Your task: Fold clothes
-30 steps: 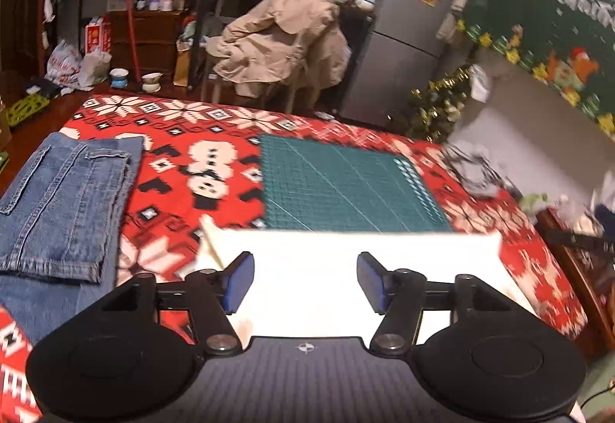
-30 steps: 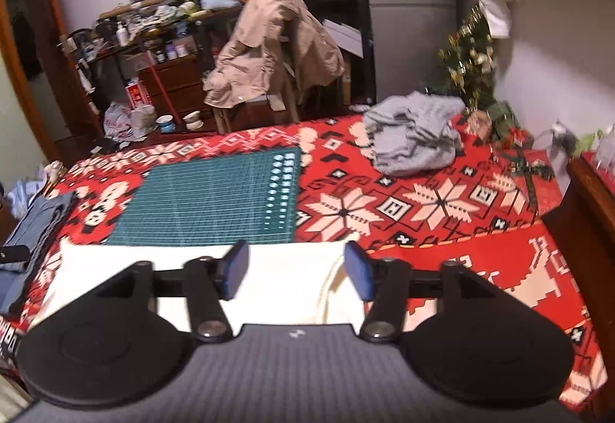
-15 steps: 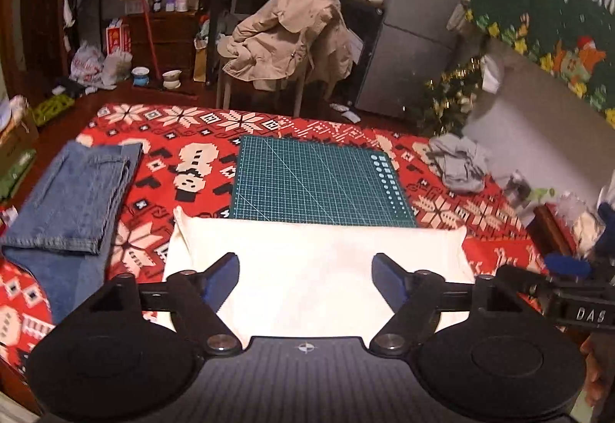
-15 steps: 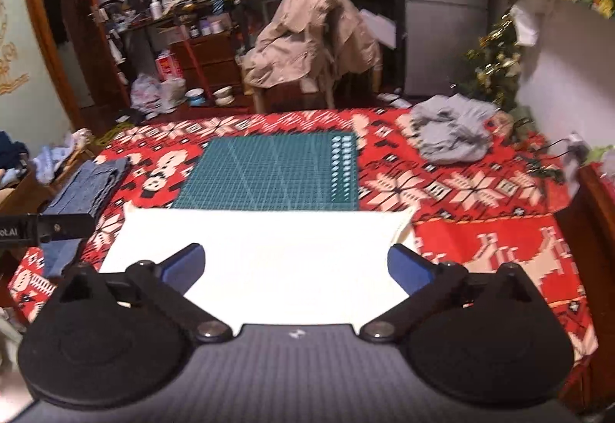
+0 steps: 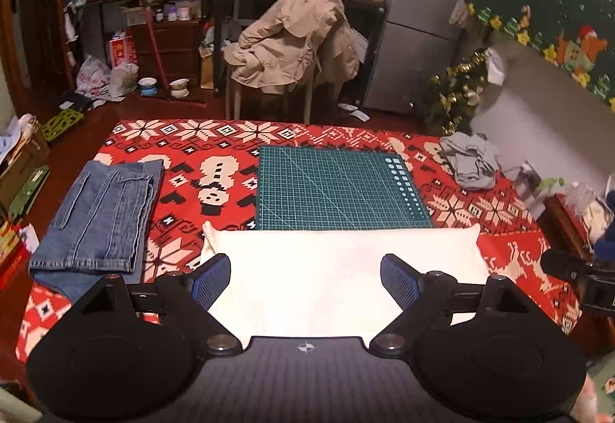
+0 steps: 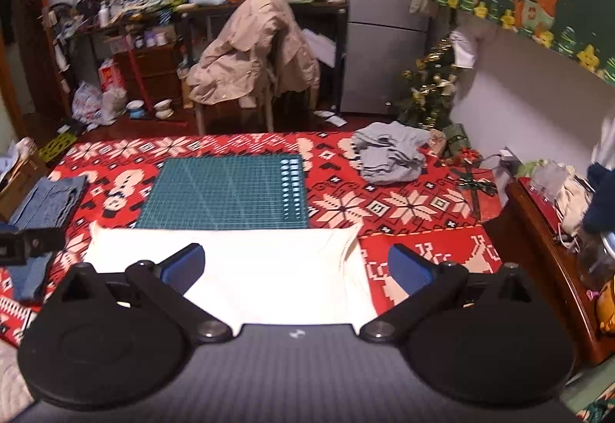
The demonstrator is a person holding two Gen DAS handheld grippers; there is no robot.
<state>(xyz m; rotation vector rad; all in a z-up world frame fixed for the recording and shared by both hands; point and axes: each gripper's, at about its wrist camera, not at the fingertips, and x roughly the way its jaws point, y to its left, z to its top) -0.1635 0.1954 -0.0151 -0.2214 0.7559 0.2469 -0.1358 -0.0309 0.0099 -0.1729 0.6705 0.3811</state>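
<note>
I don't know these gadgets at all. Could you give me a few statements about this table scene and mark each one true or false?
1. Both tongs, left and right, are open. True.
2. The folded blue denim jeans lie on the green cutting mat. False: they lie left of it, on the red patterned tablecloth.
3. The flat white cloth lies nearest the tongs. True.
4. The crumpled grey garment is neatly folded. False: it lies in a heap.

My left gripper [image 5: 305, 277] and right gripper [image 6: 296, 265] were matte black, with blue ribbed pads [image 5: 399, 282], round silver pivot screws [image 5: 221, 341] and disc-shaped housings.
</note>
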